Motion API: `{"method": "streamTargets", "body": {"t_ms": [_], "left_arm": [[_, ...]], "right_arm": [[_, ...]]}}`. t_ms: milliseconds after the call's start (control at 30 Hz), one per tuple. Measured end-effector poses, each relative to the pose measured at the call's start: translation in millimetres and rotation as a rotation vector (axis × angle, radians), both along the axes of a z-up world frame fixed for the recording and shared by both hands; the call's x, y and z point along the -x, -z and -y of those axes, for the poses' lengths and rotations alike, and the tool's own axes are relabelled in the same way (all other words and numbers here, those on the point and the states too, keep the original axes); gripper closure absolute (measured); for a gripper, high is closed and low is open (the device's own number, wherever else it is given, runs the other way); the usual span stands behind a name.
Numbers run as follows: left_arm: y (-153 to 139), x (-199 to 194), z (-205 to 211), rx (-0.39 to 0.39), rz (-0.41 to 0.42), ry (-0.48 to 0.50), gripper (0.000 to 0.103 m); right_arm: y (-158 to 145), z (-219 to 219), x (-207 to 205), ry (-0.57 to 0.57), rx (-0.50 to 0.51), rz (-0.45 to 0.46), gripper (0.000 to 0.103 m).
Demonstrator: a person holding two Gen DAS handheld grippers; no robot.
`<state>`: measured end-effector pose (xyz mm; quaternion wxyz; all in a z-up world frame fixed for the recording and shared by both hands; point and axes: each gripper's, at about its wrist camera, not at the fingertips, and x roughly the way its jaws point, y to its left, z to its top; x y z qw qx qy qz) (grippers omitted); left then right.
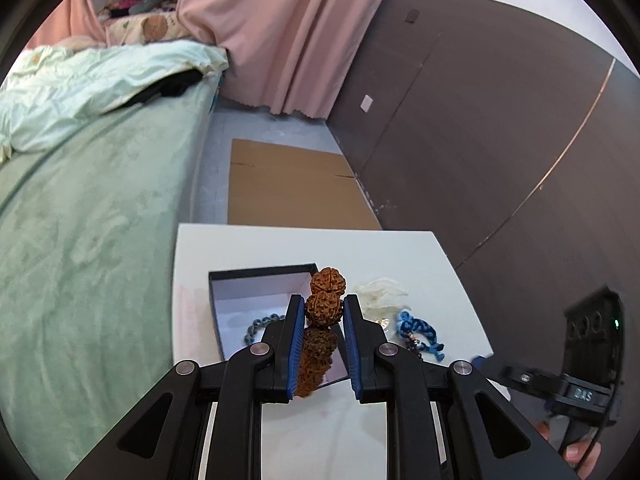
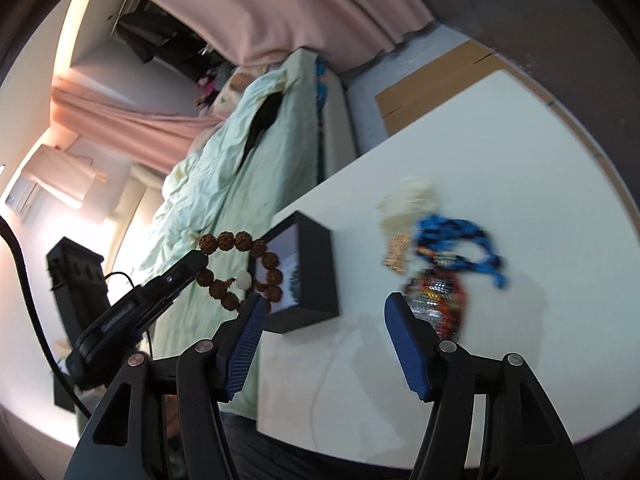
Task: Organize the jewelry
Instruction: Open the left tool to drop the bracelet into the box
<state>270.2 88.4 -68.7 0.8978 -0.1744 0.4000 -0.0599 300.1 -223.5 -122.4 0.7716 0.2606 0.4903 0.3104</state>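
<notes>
Brown seed-bead bracelet (image 1: 322, 308) is pinched in the left gripper (image 1: 319, 344), over the black box (image 1: 256, 276), probably bound for it. The right gripper (image 2: 324, 340) spreads empty near a blurred blue cord (image 2: 456, 236) on the white bench (image 2: 520, 140); green bed (image 1: 80, 220) alongside.

White table (image 1: 400, 252) bears black box (image 1: 260, 276), blue cord (image 1: 416, 326).
</notes>
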Motion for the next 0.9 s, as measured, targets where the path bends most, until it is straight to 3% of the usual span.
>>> {"method": "streamTargets", "body": {"t_ms": [133, 200, 267, 367, 600, 900], "left_arm": [[13.8, -9.3, 2.5, 0.004, -0.038, -0.004, 0.082], [17.8, -11.7, 2.6, 0.005, -0.056, -0.021, 0.076], [18.9, -12.8, 2.4, -0.004, -0.071, -0.033, 0.049], [13.5, -5.5, 0.4, -0.018, -0.036, -0.070, 0.021], [7.1, 4.2, 10.1, -0.015, -0.020, -0.069, 0.019], [4.6, 11.8, 66.3, -0.043, -0.013, 0.063, 0.019]], "right_arm": [[3.9, 26.2, 4.5, 0.032, -0.041, -0.026, 0.040], [2.3, 35.1, 7.8, 0.049, -0.020, -0.012, 0.041], [2.7, 42.1, 9.8, 0.060, -0.007, -0.014, 0.040], [6.2, 47.4, 13.4, 0.064, 0.012, -0.020, 0.039], [10.2, 62.2, 17.6, 0.083, 0.047, -0.011, 0.038], [8.5, 89.3, 18.8, 0.149, 0.057, -0.001, 0.037]]}}
